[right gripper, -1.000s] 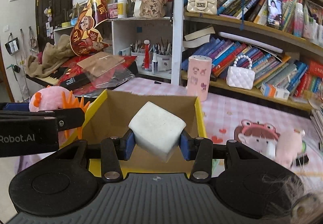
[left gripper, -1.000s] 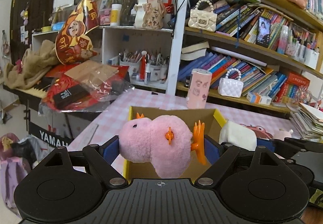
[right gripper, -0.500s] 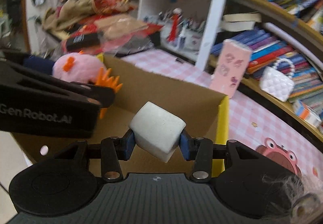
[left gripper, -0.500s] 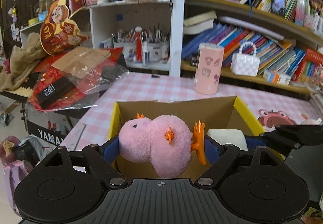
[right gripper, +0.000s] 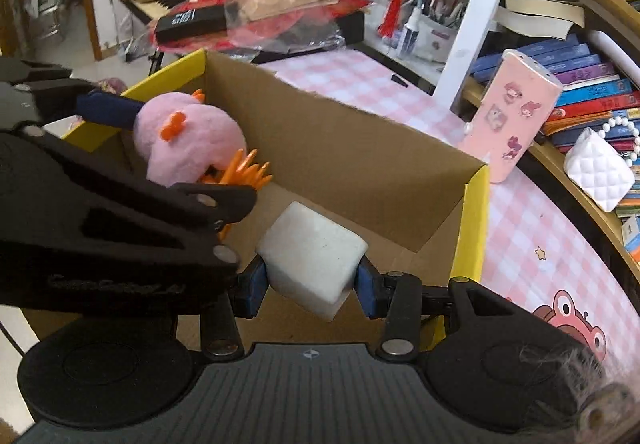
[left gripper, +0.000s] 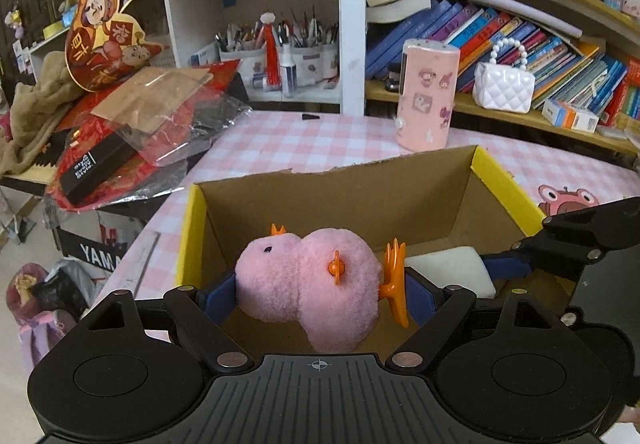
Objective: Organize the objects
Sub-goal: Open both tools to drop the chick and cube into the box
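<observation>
Pink-checked table (left gripper: 280, 140) before bookshelves (left gripper: 500, 24)

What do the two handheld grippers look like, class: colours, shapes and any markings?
Both the left gripper and the right gripper are matte black plastic, with a ribbed centre plate, two round discs at the sides, angled linkage arms with silver rivets, and blue pads on the fingertips. The left one's side bears raised lettering, too blurred to read. No cables or sleeves show.

Each fisheye camera rides its own tongs, looking steeply down, close above the open brown cardboard box with yellow edges (left gripper: 404, 200) (right gripper: 360, 160). Both views share that box and the bookshelf behind.
</observation>
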